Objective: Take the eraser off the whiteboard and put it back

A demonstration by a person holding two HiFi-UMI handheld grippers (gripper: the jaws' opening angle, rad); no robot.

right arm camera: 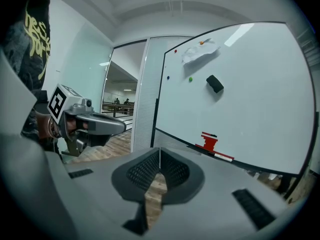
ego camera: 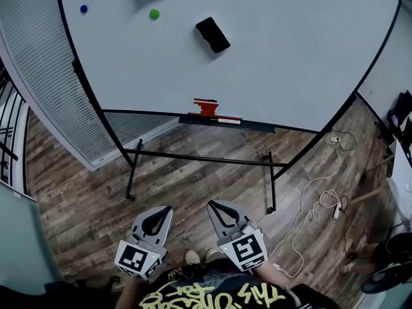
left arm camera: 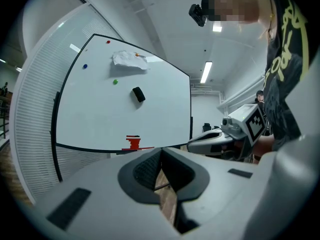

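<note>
Large white whiteboard (ego camera: 277, 63) on a black frame stand, over wood-plank floor (ego camera: 193, 179).
- Black rectangular eraser (ego camera: 212, 35): stuck on the board's upper middle, tilted.
- Green round magnet (ego camera: 154, 14) and blue round magnet (ego camera: 84, 9): upper left.
- Red holder (ego camera: 206, 107): on the bottom ledge.
- White ribbed partition (ego camera: 38, 76): left.
- White cable (ego camera: 309, 217): on the floor, right.
- Left gripper (ego camera: 166, 211), right gripper (ego camera: 214, 206): jaws closed, empty, well apart from the board.

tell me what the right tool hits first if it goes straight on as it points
Probably the whiteboard, near its lower left corner, though depth is unclear. Nothing shows between it and the right tool. The eraser sits higher, off that line.
</note>
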